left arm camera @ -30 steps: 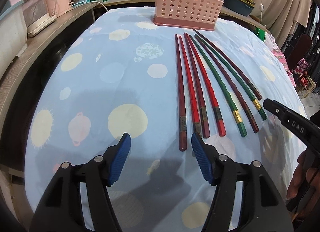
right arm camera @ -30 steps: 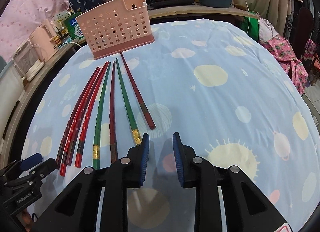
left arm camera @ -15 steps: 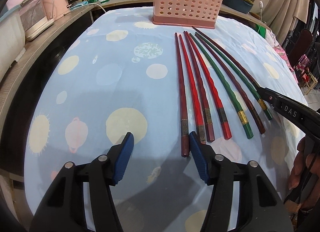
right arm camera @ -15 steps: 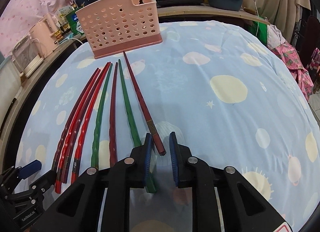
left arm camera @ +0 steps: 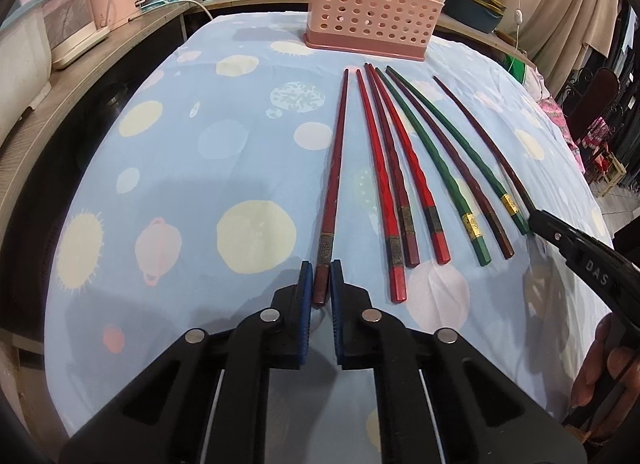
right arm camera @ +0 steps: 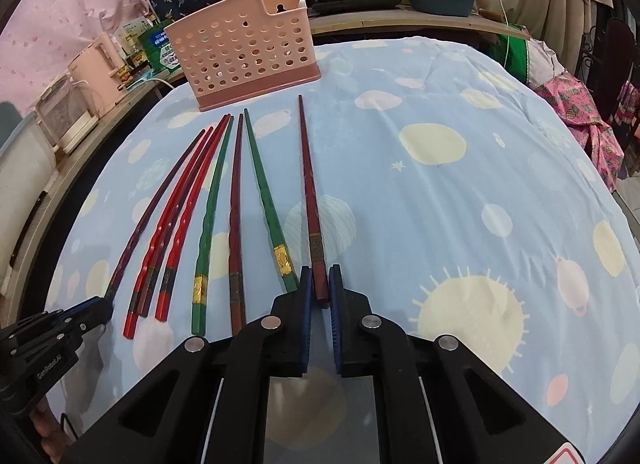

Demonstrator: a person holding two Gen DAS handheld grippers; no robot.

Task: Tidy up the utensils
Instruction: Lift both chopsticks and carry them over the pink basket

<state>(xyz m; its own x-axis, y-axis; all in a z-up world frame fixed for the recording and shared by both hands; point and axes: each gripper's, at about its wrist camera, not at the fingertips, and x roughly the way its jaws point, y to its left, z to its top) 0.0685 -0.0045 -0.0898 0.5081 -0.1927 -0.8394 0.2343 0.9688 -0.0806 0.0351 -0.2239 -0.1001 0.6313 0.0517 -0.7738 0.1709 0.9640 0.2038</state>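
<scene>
Left wrist: left gripper [left arm camera: 321,276] clamps 1 dark-red chopstick [left arm camera: 334,176].

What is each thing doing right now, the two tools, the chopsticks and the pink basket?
Left tool: shut on the leftmost dark red chopstick, at its thick end.
Right tool: shut on the rightmost dark red chopstick, at its thick end.
Six other chopsticks: lying flat on the cloth, untouched, tips towards the basket.
Pink basket: upright at the far end; I can't see inside it.
</scene>
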